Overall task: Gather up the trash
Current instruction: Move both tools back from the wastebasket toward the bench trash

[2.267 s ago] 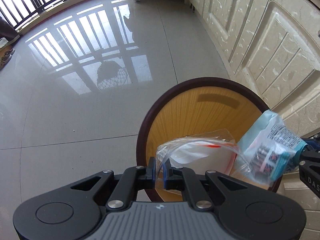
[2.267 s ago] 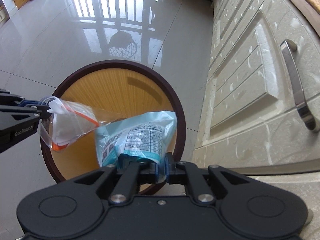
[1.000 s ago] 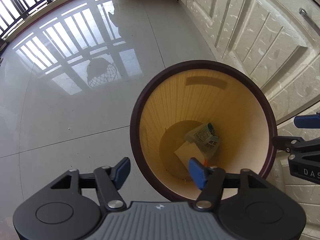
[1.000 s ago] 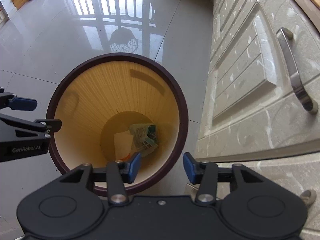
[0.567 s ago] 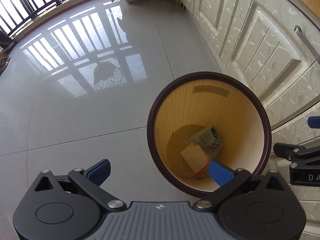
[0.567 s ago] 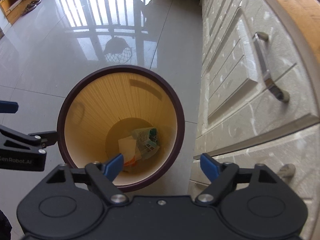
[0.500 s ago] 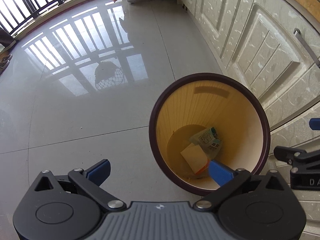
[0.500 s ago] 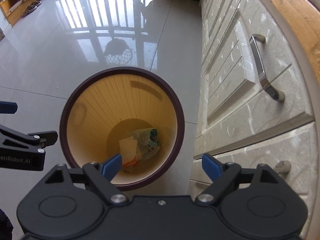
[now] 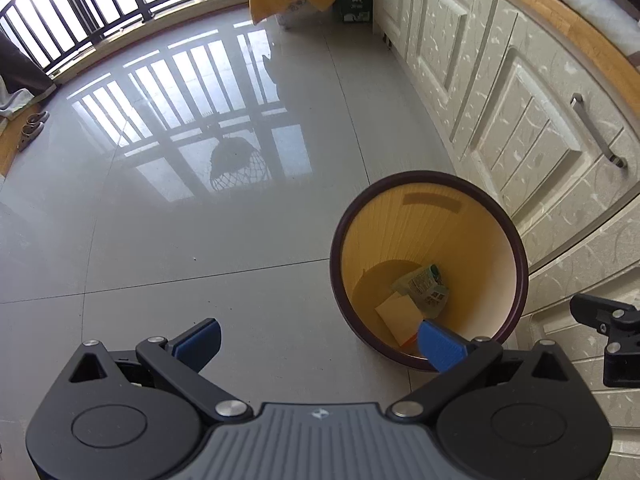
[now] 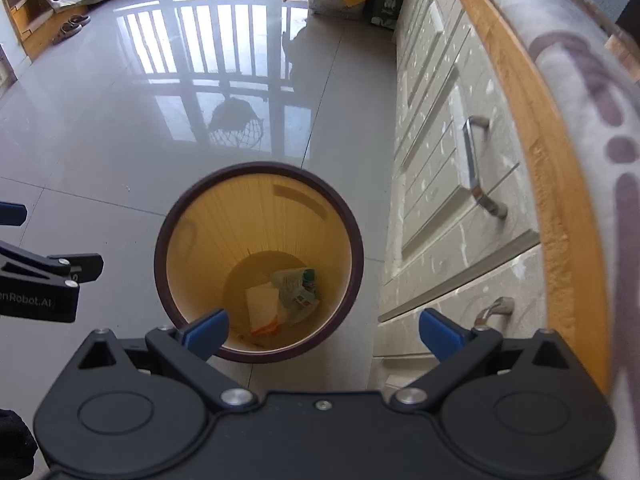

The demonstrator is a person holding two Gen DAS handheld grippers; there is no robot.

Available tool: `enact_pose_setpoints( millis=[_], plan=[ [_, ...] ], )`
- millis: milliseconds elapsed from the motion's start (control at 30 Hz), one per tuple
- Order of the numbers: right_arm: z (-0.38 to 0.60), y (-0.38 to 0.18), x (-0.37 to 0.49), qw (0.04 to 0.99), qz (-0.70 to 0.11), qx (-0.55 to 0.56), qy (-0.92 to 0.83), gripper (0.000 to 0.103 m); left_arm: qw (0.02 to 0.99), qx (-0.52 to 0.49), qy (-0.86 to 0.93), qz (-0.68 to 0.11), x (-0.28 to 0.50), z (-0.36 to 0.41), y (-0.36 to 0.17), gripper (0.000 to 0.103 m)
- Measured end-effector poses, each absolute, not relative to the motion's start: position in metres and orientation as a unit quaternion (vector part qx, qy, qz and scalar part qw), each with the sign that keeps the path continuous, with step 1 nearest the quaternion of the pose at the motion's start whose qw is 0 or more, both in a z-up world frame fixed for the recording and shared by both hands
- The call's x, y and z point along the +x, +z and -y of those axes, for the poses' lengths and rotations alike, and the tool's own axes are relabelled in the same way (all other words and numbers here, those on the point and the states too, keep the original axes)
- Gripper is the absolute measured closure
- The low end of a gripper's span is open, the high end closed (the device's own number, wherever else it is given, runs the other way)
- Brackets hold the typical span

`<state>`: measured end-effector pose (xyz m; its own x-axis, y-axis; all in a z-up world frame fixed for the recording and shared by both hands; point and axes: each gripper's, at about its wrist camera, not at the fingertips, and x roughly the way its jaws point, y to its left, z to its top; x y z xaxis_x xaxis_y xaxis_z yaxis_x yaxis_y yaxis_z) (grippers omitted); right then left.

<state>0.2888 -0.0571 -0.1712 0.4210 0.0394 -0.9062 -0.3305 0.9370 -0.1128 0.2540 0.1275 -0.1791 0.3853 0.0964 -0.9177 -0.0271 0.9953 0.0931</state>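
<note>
Both tools (image 9: pixel 320 340) (image 10: pixel 324 330) spread wide, empty; crumpled bluish packet (image 10: pixel 298 290) and clear bag (image 10: pixel 262 306) at bin (image 10: pixel 168 280) bottom.

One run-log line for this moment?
left tongs: open, empty | right tongs: open, empty | clear bag and blue packet: in bin | bin: beside cabinet

Bright daylight from the balcony railing (image 9: pixel 100 8). Strong glare on glossy floor tiles (image 9: pixel 192 128). Fisheye bending at edges; countertop (image 10: pixel 580 160) blurred.

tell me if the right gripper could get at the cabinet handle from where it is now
Probably yes: the right gripper is open and empty, and the cabinet handle sits ahead to its right with nothing between them.
</note>
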Motion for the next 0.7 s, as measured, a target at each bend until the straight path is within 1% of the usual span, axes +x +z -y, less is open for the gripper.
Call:
enact_pose_setpoints(
  millis=[367,700],
  plan=[
    [0.063,-0.109,0.252,0.854,-0.482,-0.163,0.11,0.001,0.851,0.02,0.037,-0.523,0.227,-0.12,-0.13,0.0],
    [0.103,-0.057,0.225,0.885,-0.438,-0.135,0.082,0.001,0.877,0.021,0.024,-0.48,0.21,-0.098,-0.08,0.0]
  ],
)
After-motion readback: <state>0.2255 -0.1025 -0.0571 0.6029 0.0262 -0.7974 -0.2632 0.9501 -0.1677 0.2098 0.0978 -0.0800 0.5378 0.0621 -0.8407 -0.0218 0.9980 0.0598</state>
